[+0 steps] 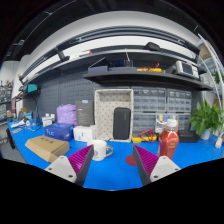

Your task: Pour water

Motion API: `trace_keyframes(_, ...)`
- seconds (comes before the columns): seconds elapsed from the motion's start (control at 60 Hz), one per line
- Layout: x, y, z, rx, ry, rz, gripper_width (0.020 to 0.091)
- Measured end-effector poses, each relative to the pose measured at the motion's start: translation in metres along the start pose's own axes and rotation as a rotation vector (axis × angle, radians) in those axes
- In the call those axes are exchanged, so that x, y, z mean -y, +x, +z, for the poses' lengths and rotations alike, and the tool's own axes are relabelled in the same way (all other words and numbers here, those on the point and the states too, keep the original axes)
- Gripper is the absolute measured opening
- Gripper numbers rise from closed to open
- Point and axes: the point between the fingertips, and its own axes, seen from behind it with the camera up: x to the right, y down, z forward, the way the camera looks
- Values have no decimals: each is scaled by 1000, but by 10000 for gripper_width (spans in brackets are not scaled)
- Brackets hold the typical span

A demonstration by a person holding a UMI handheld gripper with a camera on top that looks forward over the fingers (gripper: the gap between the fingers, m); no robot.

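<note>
My gripper (pixel 113 163) is open, its magenta pads (pixel 80 159) wide apart, with only blue table surface between them. A white mug (pixel 99 150) with a pale handle stands on the blue table (pixel 115 172) just ahead of the left finger, touching nothing. A clear bottle (pixel 169 139) holding reddish liquid, with a white cap, stands ahead of the right finger, further off. A small red disc (pixel 132 157) lies on the table near the right finger.
A cardboard box (pixel 46 147) lies to the left, with a blue box (pixel 57 130) and purple container (pixel 66 113) behind it. A dark case (pixel 121 122) and white panel stand at the back. A green plant (pixel 208 119) sits far right. Shelves run overhead.
</note>
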Motion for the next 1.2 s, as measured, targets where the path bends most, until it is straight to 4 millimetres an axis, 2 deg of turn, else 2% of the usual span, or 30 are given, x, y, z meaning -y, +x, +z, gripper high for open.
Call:
trace_keyframes(0.167,-25,26,-14,-28,-29,10,800)
trace_keyframes(0.283,-46,71,-32,-109,-34,-4,800)
trace_keyframes(0.417,-58,123,-46,-227,-37,-13,801)
trace_keyframes(0.5,-65,146,-38,-261,-36,-1,790)
trace_keyframes(0.583,-62,157,-23,-260,-33,26,793)
trace_keyframes(0.75,-52,175,18,-276,-1,9,793)
trace_keyframes(0.917,-60,179,52,-260,-31,36,779)
trace_keyframes(0.95,-61,179,56,-259,-32,43,729)
trace_keyframes(1.0,-60,181,60,-274,-23,44,589)
trace_keyframes(1.067,-59,192,62,-317,-14,10,474)
trace_keyframes(1.1,-58,192,64,-310,-4,9,468)
trace_keyframes(1.2,-58,191,66,-292,11,5,339)
